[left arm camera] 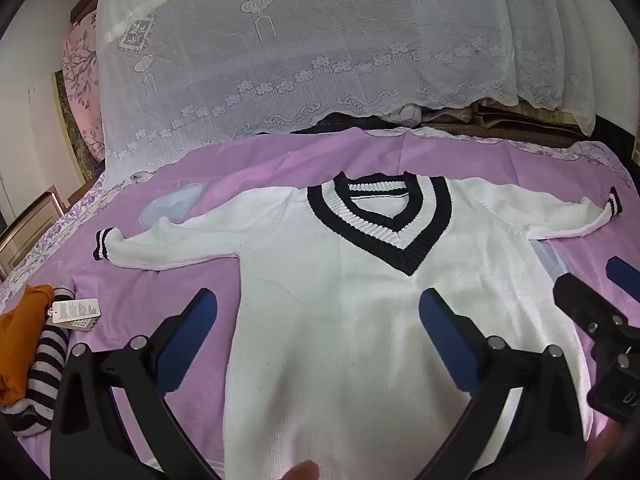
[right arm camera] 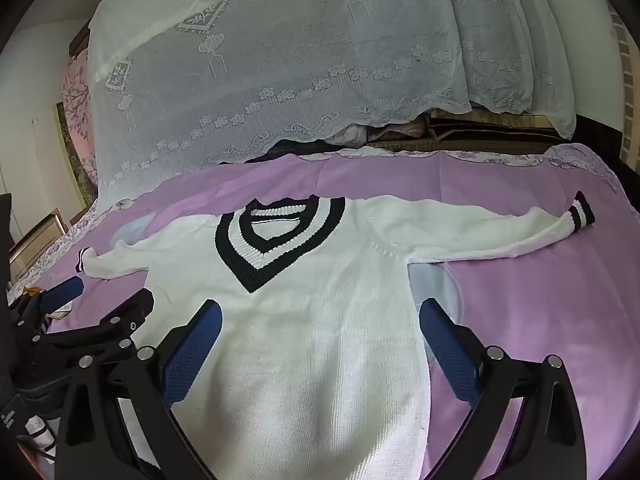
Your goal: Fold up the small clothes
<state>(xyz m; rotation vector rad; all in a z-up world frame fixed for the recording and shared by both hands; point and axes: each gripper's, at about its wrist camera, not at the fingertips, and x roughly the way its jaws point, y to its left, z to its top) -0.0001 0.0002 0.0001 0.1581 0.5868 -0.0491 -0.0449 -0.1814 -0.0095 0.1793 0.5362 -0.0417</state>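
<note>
A small white knit sweater [left arm camera: 340, 312] [right arm camera: 304, 320] with a black-and-white V collar lies flat, face up, on the purple sheet, both sleeves spread sideways. Its left cuff [left arm camera: 102, 245] and right cuff [right arm camera: 580, 214] carry black stripes. My left gripper [left arm camera: 318, 312] hovers open over the sweater's lower body and left edge, nothing between its blue pads. My right gripper [right arm camera: 320, 322] hangs open over the body's right side, its right finger [right arm camera: 444, 344] past the sweater's edge. Each gripper shows at the other view's border: the right gripper [left arm camera: 592, 304], the left gripper [right arm camera: 100, 300].
The purple sheet [left arm camera: 168, 280] [right arm camera: 540, 320] covers the bed. An orange garment [left arm camera: 20, 332] and a striped black-and-white garment [left arm camera: 44, 364] with a paper tag [left arm camera: 76, 310] lie at the left. A white lace cover [left arm camera: 300, 52] rises behind the sweater.
</note>
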